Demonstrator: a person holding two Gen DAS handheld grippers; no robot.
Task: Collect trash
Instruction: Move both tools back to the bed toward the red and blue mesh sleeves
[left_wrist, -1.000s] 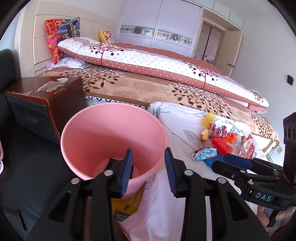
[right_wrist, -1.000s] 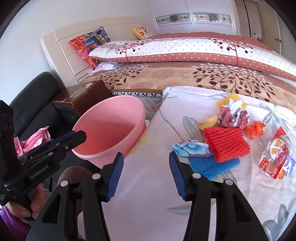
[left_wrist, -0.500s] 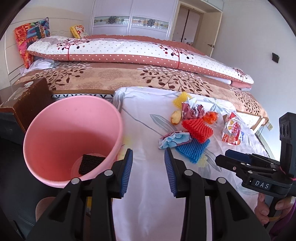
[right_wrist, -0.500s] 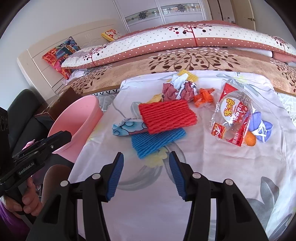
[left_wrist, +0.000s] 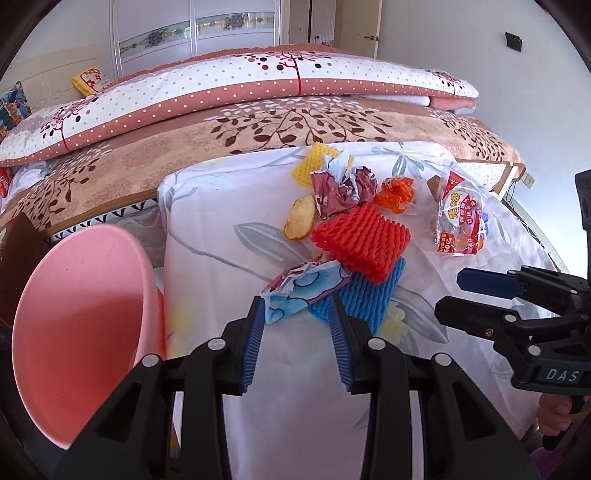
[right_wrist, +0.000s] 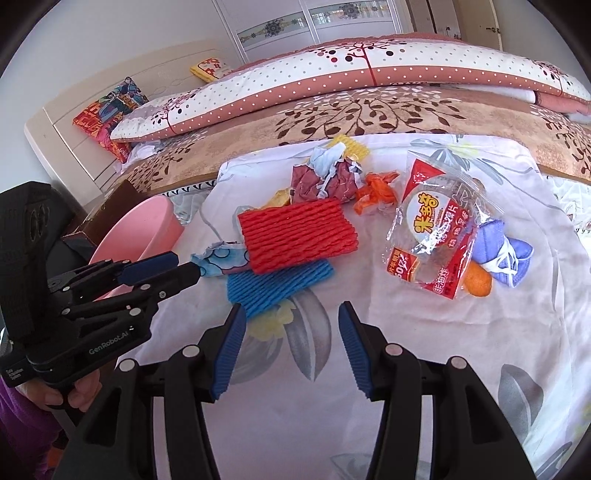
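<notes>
Trash lies on a white floral cloth (right_wrist: 424, 369): a red foam net (right_wrist: 295, 232) (left_wrist: 362, 236) on a blue foam net (right_wrist: 273, 284) (left_wrist: 365, 295), a crumpled blue patterned wrapper (left_wrist: 299, 288) (right_wrist: 221, 258), a maroon wrapper (right_wrist: 325, 181), an orange scrap (right_wrist: 376, 192), a clear snack bag (right_wrist: 436, 236) and a blue mask (right_wrist: 506, 251). A pink bucket (left_wrist: 74, 332) (right_wrist: 147, 229) stands at the left. My left gripper (left_wrist: 297, 314) (right_wrist: 177, 266) is open, its tips at the blue wrapper. My right gripper (right_wrist: 291, 314) (left_wrist: 469, 295) is open and empty, just in front of the blue net.
A bed with a brown leaf cover (right_wrist: 369, 110) and a dotted quilt (right_wrist: 332, 70) runs behind the cloth. A dark wooden cabinet (right_wrist: 110, 206) stands behind the bucket. A yellow foam net (right_wrist: 351, 146) and a fruit peel (left_wrist: 299, 221) lie among the trash.
My left gripper has swung right from over the bucket to the blue wrapper. My right gripper has moved in toward the foam nets. Both stay open.
</notes>
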